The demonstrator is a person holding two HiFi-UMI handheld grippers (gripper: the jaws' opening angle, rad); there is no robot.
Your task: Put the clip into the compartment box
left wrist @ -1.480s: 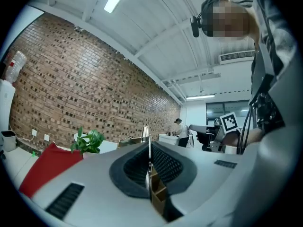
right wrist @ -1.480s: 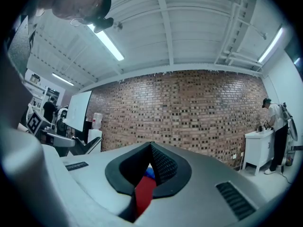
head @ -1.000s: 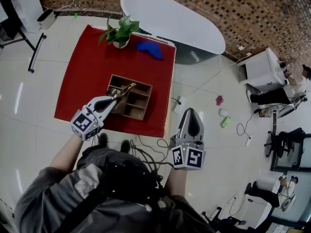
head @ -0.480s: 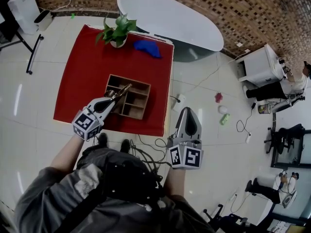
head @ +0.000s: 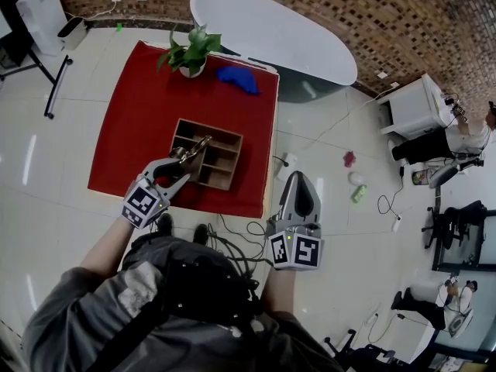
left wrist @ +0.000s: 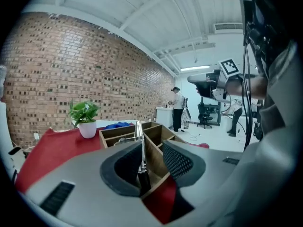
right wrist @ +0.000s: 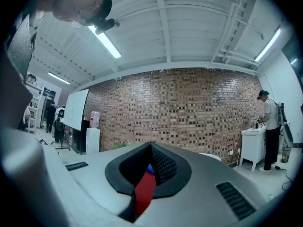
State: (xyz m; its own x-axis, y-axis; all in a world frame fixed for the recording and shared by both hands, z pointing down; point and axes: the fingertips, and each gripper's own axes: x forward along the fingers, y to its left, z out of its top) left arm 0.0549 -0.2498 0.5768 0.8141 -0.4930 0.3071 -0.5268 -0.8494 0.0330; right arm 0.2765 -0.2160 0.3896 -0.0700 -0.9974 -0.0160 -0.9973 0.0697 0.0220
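In the head view, the left gripper (head: pixel 184 169) reaches over the near side of the compartment box (head: pixel 236 161), which sits on a red mat (head: pixel 139 115). The clip (head: pixel 195 147) pokes out just ahead of its tips, over the box. From here I cannot tell which compartment is under it. The right gripper (head: pixel 301 178) is well off to the right of the left one, past the edge of the mat, and it is far from the box.

In the left gripper view, the jaws have just been opening and now stand wide apart. The clip (left wrist: pixel 140 141) is between them, close against the left jaw. The right pad (left wrist: pixel 177 161) is not touching it. The shiny end points forward over the wooden walls, and the dark end is down low by a wall. I cannot tell if it rests there.

In the right gripper view, the jaws meet at their tips with nothing between them.

This looks like the letting-go step. Next, the left gripper likely needs to pull back gently so that it does not catch the clip, and the clip can settle inside a compartment, not on a wall.
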